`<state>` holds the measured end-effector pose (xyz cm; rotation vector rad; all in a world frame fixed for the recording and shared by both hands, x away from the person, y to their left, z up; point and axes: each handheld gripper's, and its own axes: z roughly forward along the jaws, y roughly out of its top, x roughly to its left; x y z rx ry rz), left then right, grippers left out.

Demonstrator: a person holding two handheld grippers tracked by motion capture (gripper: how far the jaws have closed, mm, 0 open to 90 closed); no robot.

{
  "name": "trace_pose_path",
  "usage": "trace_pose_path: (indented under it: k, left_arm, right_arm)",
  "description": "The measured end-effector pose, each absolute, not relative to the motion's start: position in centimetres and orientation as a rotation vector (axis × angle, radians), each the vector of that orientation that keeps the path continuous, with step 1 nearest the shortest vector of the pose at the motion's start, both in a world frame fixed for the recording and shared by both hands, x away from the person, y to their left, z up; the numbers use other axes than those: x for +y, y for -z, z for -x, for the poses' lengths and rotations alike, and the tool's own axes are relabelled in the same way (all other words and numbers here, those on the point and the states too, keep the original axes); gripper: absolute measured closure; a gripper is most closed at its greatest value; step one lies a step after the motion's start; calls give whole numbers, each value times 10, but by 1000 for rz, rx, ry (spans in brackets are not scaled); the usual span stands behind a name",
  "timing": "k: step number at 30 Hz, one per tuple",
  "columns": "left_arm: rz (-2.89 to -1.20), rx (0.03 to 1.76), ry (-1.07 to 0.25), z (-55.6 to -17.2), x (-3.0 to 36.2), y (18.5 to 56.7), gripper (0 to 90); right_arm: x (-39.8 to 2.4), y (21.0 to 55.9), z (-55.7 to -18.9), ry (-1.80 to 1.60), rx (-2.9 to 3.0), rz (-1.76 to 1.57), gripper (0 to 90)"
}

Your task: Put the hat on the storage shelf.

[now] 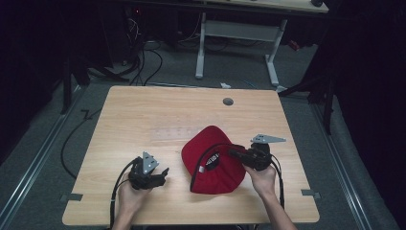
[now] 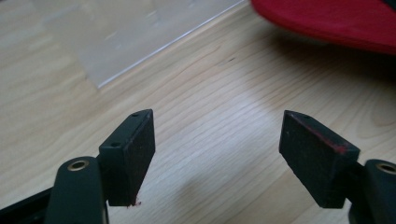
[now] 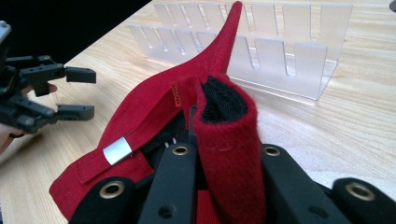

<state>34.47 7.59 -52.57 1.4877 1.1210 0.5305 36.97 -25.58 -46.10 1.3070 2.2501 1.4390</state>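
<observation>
Overhead, a dim room with grey floor point(image 1: 43, 143) and cables point(image 1: 143, 62) ringed the wooden table point(image 1: 143, 115), where a red cap point(image 1: 210, 163) lay right of centre, the right gripper point(image 1: 234, 153) pinching its strap point(image 3: 229, 140), the left gripper point(image 1: 163, 175) spread.

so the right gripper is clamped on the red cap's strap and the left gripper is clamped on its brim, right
Not quite. The right gripper is clamped on the strap of the red cap, but the left gripper holds nothing: the left gripper view shows its jaws standing open over bare table, with the cap off to one side. The high view shows that gripper apart from the cap too.
</observation>
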Motion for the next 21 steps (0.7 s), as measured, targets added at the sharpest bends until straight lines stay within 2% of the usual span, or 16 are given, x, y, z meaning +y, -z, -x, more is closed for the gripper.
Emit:
trace_pose_path:
  k: [11, 21]
  left_arm:
    - [-1563, 987, -497, -333, 45, 518, 268]
    - [-1581, 962, -464, -332, 33, 517, 236]
  right_arm:
    - [-252, 449, -377, -1475, 2270, -1326, 837]
    - [-247, 443, -383, -1496, 2293, -1338, 837]
